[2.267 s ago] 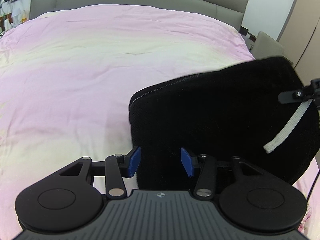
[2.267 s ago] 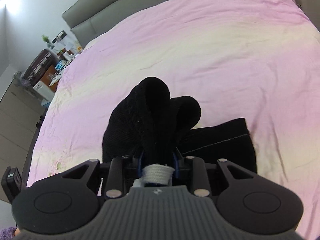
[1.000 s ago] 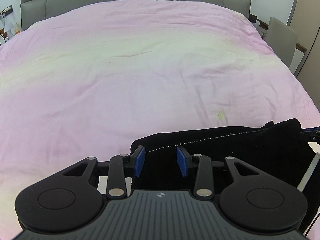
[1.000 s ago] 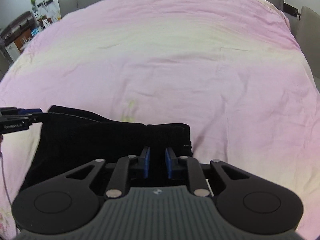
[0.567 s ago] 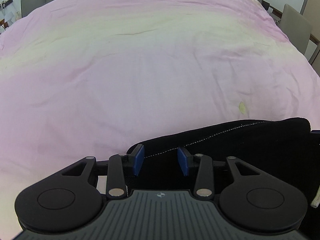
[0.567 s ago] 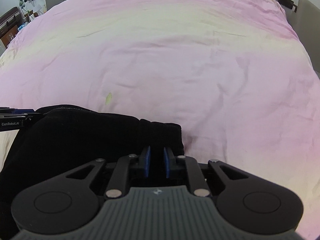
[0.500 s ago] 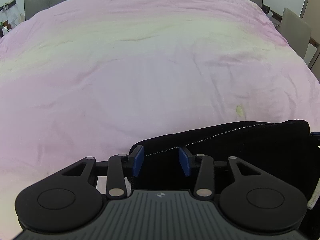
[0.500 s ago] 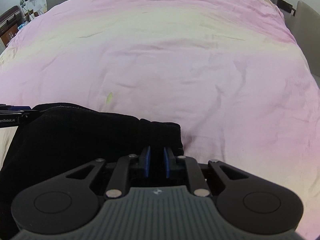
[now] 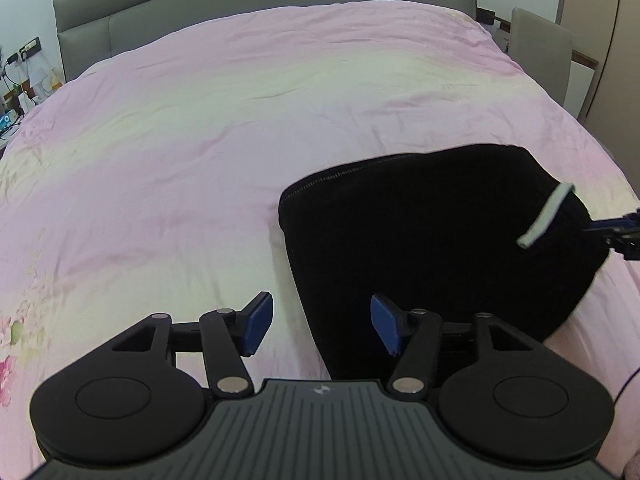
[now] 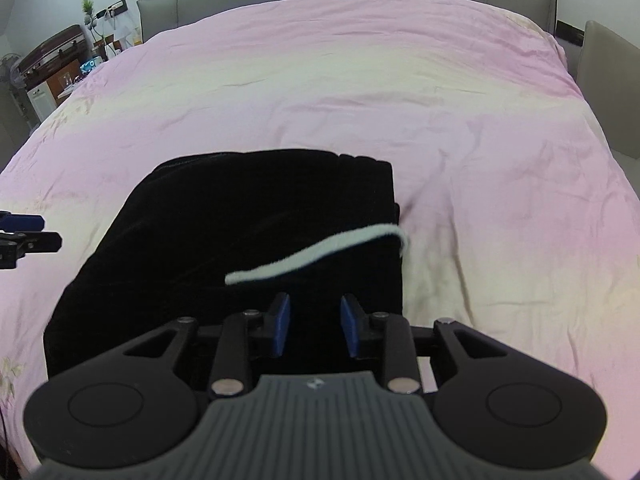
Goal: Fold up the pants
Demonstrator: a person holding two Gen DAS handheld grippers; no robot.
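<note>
I see the pants (image 10: 248, 236) folded into a black block on the near part of the bed (image 10: 360, 80), with wide bare cover beyond their far edge and to both sides. My left gripper (image 9: 322, 326) has its jaws wide apart over their left edge; my right gripper (image 10: 315, 326) is parted too (holding nothing). A white drawstring (image 10: 316, 254) lies across the top.

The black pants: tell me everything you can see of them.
The black pants lie folded into a compact, roughly rectangular bundle on the pink bedspread. The fabric looks soft, thick and matte, and a stitched seam runs along the far edge. A white drawstring lies loose across the top. Both claws, left and right, are open just short of the bundle, holding nothing.
</note>
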